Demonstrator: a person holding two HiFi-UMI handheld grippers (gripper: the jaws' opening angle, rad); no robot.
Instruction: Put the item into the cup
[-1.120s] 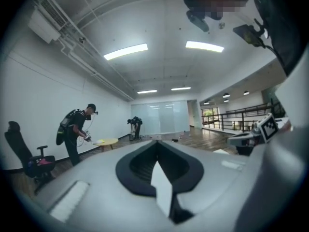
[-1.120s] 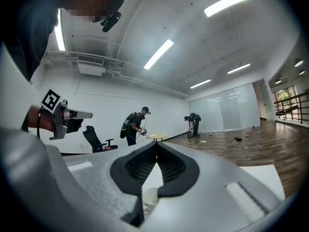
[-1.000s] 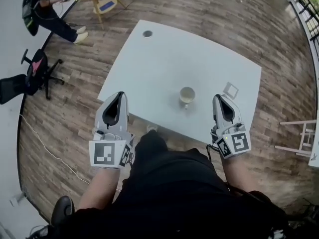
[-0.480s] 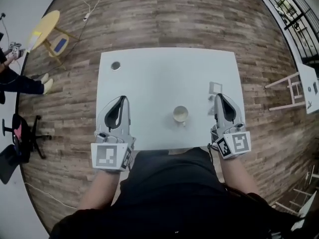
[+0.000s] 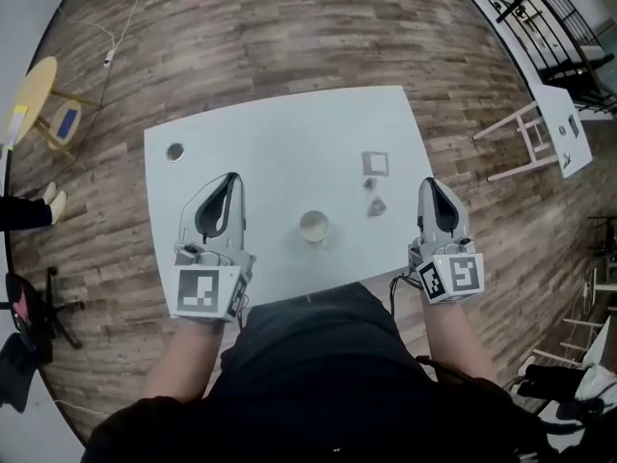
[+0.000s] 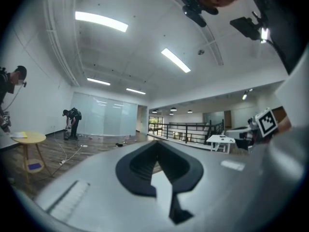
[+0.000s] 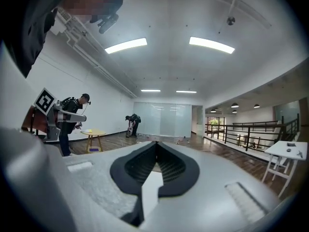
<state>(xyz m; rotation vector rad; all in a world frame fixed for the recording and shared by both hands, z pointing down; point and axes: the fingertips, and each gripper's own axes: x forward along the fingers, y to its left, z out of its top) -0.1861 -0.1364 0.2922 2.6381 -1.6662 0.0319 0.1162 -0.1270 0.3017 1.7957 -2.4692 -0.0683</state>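
Observation:
A pale cup [image 5: 313, 227] stands upright on the white table [image 5: 270, 143], near its front edge. To its right lies a small grey item [image 5: 377, 205], with a smaller bit [image 5: 370, 184] and a white square piece [image 5: 375, 163] behind it. My left gripper [image 5: 232, 177] hovers over the table's front left, shut and empty. My right gripper [image 5: 428, 182] is held just off the table's right edge, also shut and empty. Both gripper views look out level across the room, with the left gripper [image 6: 155, 143] and right gripper [image 7: 156, 143] each showing jaws pressed together; neither shows the table.
A round dark hole [image 5: 174, 151] sits in the table's far left corner. Wooden floor surrounds the table. A yellow round table [image 5: 29, 95] stands far left, a white trestle table [image 5: 554, 123] at the right, an office chair [image 5: 24, 321] at the lower left. People stand in the distance.
The head view has swung round, so the table and cup now sit further left in the picture and the small item and square piece show beside the cup. Both grippers stay shut.

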